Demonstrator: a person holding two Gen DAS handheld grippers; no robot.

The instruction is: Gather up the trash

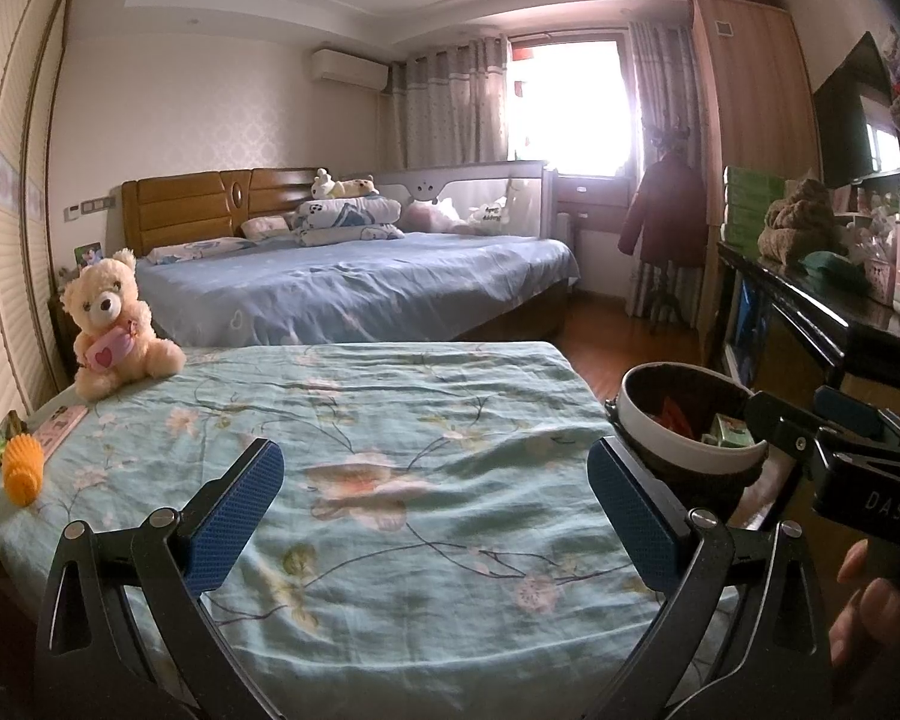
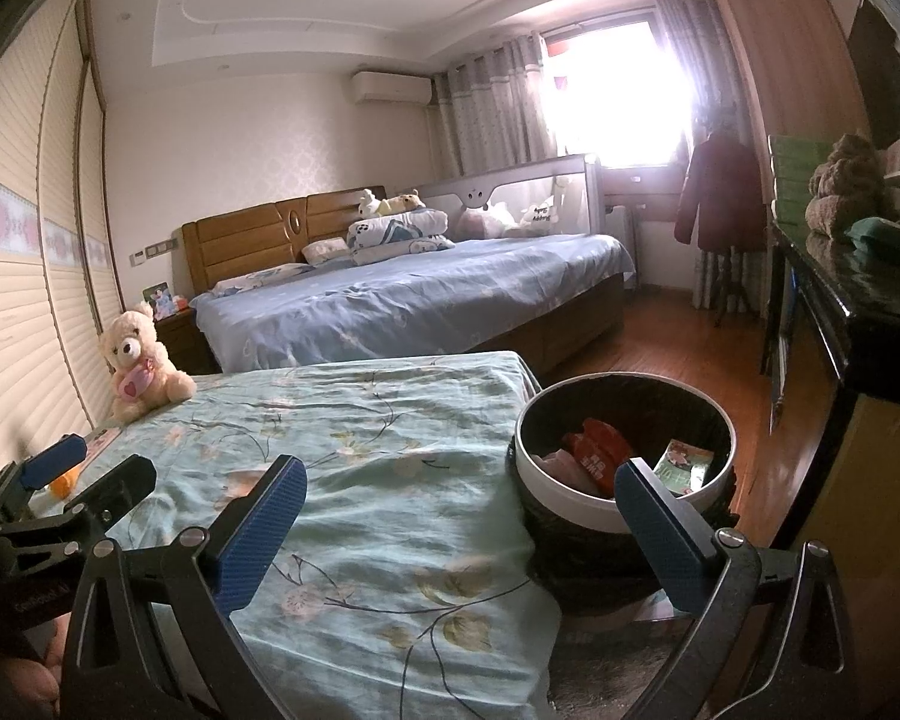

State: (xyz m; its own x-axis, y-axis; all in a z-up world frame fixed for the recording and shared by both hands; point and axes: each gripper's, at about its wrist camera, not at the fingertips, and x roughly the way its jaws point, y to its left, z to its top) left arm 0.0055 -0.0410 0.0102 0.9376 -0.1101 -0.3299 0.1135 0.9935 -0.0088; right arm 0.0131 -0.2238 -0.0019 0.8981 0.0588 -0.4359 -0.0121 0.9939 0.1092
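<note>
A round trash bin (image 2: 624, 441) with a white rim and a black liner stands on the floor at the right edge of the near bed (image 2: 354, 468). It holds a red wrapper (image 2: 597, 450), a green-and-white packet (image 2: 684, 465) and some pale paper. It also shows in the left wrist view (image 1: 684, 426). My right gripper (image 2: 459, 531) is open and empty, over the bed's right edge beside the bin. My left gripper (image 1: 435, 519) is open and empty above the floral sheet (image 1: 390, 450). The right gripper also shows in the left wrist view (image 1: 810, 438).
A cream teddy bear (image 1: 111, 324) sits at the near bed's far left corner. An orange spiky object (image 1: 23, 471), a pink flat item (image 1: 60, 426) and small things lie along its left edge. A bigger blue bed (image 1: 354, 282) lies behind; a dark sideboard (image 1: 822, 312) stands right.
</note>
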